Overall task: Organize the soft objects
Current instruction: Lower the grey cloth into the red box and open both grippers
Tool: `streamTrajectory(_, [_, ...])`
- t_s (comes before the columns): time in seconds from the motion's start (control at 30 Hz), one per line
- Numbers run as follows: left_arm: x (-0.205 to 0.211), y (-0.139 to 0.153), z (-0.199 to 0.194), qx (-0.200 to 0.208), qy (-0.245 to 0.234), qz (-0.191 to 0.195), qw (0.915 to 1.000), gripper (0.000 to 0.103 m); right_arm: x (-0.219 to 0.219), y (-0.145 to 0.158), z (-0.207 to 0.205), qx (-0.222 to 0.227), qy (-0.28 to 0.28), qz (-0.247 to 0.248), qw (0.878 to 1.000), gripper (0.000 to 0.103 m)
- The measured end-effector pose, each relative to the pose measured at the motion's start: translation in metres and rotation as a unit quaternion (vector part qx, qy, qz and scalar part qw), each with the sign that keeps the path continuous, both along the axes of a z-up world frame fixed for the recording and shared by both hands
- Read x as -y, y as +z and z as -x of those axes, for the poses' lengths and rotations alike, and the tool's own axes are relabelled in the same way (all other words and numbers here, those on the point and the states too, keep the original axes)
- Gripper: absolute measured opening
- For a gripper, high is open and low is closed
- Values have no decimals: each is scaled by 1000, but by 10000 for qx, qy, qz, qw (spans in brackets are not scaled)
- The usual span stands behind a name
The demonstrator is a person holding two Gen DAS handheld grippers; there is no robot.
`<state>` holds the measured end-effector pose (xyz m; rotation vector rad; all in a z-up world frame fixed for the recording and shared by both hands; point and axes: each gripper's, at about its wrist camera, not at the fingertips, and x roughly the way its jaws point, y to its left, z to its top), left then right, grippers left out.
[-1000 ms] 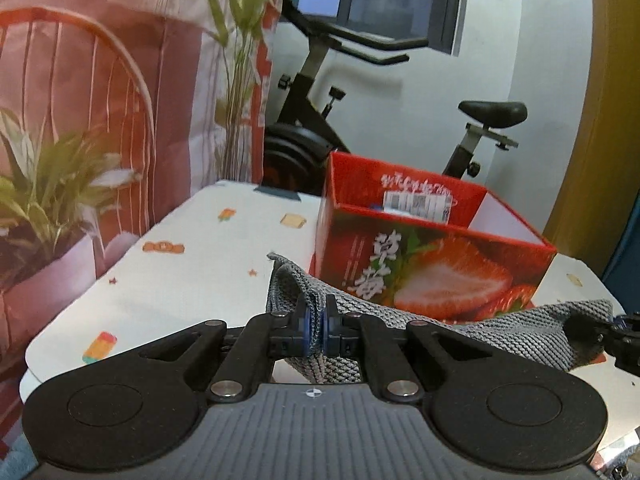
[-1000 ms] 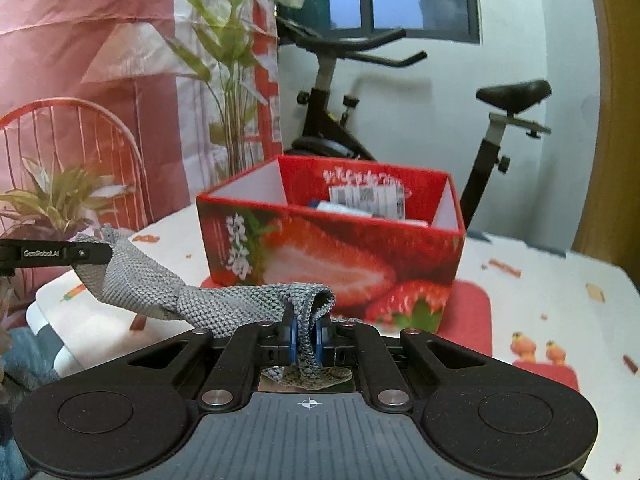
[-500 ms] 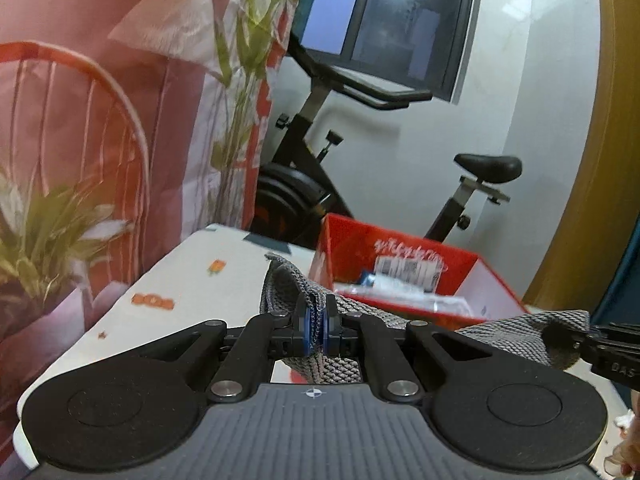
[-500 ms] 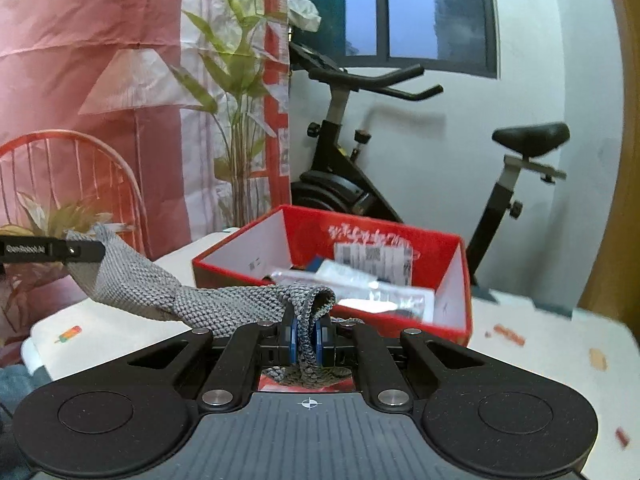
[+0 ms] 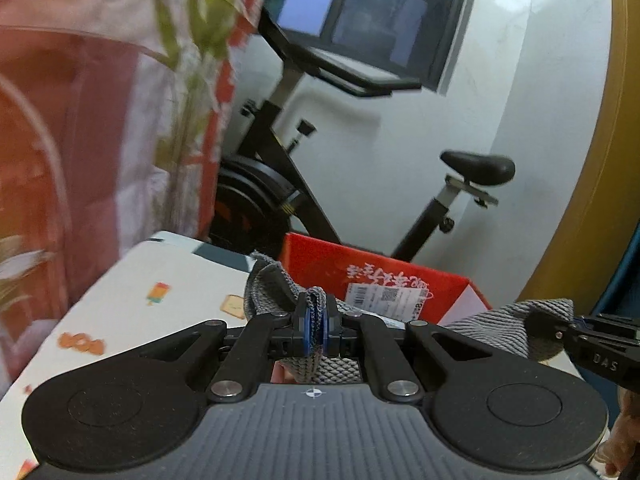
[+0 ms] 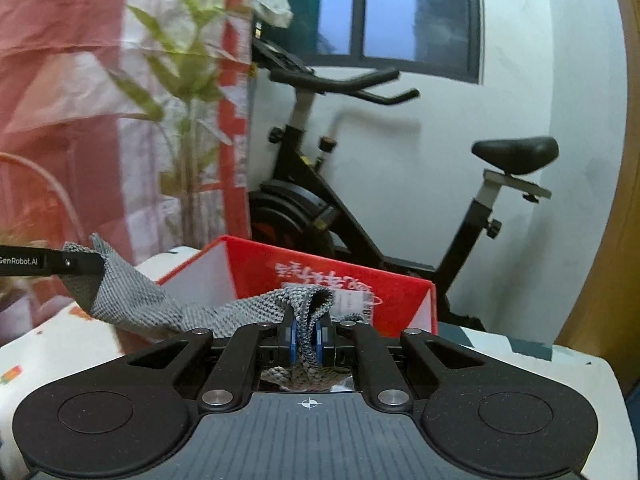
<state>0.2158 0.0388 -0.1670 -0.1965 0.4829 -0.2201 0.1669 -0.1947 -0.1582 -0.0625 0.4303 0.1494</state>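
Both hand-held grippers, left (image 5: 316, 316) and right (image 6: 306, 334), stay clamped on opposite ends of a grey knitted cloth (image 6: 132, 300), now raised from the tabletop (image 5: 132, 280) to hang stretched above the open red strawberry-print cardboard box (image 6: 320, 276); lowering it inside looks the likely next step.

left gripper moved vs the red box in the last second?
Yes. The left gripper, shut on the grey knit cloth, has risen: the red box now sits lower in its view, inner walls showing instead of the strawberry front.
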Motion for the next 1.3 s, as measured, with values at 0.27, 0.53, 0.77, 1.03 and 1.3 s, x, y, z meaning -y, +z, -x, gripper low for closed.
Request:
streamTrajectory(0.27, [33, -11, -65, -309, -515, -313, 9977, 6, 11, -27, -67, -420, -225, 333, 9983, 8])
streamTrajectory(0.53, [52, -14, -114, -389, -648, -486, 9960, 6, 23, -42, -118, -582, -410, 615, 9956, 8])
streamTrajectory(0.77, [69, -35, -140, -955, -1093, -613, 9875, 6, 20, -55, -141, -776, -344, 961, 9918, 8])
streamTrajectory(1.03, [77, -55, -138, -1443, -1550, -671, 9750, 6, 14, -71, -149, -1322, -36, 1022, 9859, 9])
streamTrajectory(1.3, [67, -28, -117, -1021, -1605, -852, 9780, 13, 21, -59, -134, -1387, -146, 800, 9870, 28])
